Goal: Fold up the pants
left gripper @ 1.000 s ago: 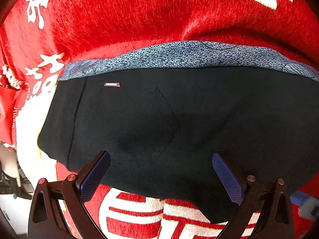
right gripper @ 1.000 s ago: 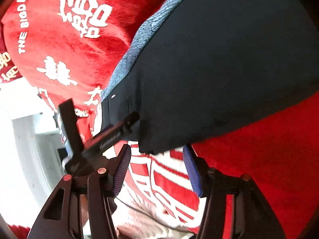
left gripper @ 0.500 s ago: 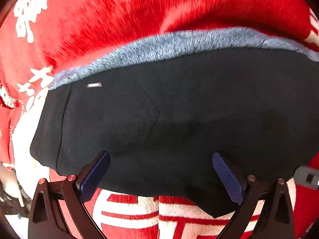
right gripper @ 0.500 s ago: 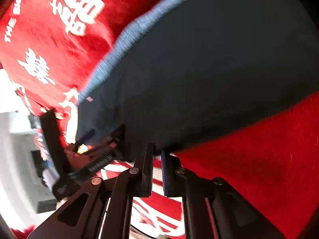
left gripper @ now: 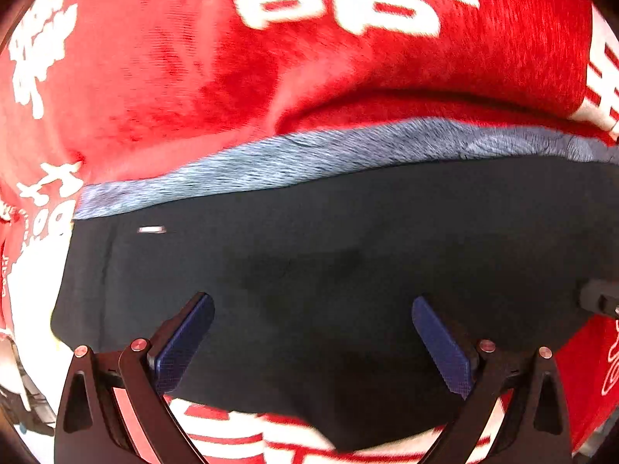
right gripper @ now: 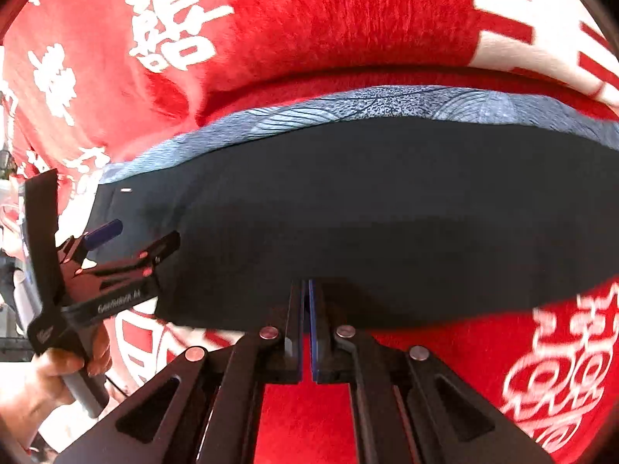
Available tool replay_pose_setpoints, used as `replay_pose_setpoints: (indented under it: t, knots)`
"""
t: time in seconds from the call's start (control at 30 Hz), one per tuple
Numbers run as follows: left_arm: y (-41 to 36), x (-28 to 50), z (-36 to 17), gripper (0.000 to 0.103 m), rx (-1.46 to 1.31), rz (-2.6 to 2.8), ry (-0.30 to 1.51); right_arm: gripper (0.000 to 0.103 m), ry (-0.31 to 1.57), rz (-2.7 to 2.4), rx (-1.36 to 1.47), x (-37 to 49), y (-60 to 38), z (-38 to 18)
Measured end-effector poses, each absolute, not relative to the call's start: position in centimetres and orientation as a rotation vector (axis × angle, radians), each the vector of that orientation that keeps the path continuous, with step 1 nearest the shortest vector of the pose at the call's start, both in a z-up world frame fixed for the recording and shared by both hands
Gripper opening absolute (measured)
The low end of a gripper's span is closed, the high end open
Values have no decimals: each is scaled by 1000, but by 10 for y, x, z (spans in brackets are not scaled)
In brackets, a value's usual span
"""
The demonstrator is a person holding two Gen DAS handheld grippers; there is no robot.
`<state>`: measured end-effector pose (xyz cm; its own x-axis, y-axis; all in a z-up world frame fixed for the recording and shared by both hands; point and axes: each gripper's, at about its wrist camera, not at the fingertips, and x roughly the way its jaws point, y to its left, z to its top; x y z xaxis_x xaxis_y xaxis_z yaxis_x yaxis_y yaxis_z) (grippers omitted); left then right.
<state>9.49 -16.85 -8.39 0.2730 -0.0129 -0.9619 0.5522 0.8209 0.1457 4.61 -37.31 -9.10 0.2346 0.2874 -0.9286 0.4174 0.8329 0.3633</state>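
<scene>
Pants (right gripper: 367, 208) lie flat across the middle of the frame on a red blanket (right gripper: 329, 19), their near edge pinched in the shut right hand-held gripper (right gripper: 308, 309) for folding, while the left hand-held gripper (left gripper: 311, 332) hovers wide open.

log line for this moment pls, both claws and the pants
right claw: shut on near edge of pants | left claw: open over pants, not gripping | pants: dark, on red blanket

No legible text on anything.

Pants (left gripper: 348, 270) cut off right; blanket lettering (left gripper: 340, 4) blurred.
</scene>
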Motion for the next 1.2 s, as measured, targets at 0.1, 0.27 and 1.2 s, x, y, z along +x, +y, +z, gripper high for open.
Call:
replay_pose_setpoints:
  t: [0.1,0.27,1.2]
  knots:
    - [-171,79,-93,103,530,-404,1226,4,1335,-95,624,36,-368,-102]
    - [-159,69,-94,103,487,-419,1248,4,1311,-114,638,23,-368,-103]
    - [-186,149,-72,103,446,-391,1284,71,1359,-115,599,-6,-383,-64]
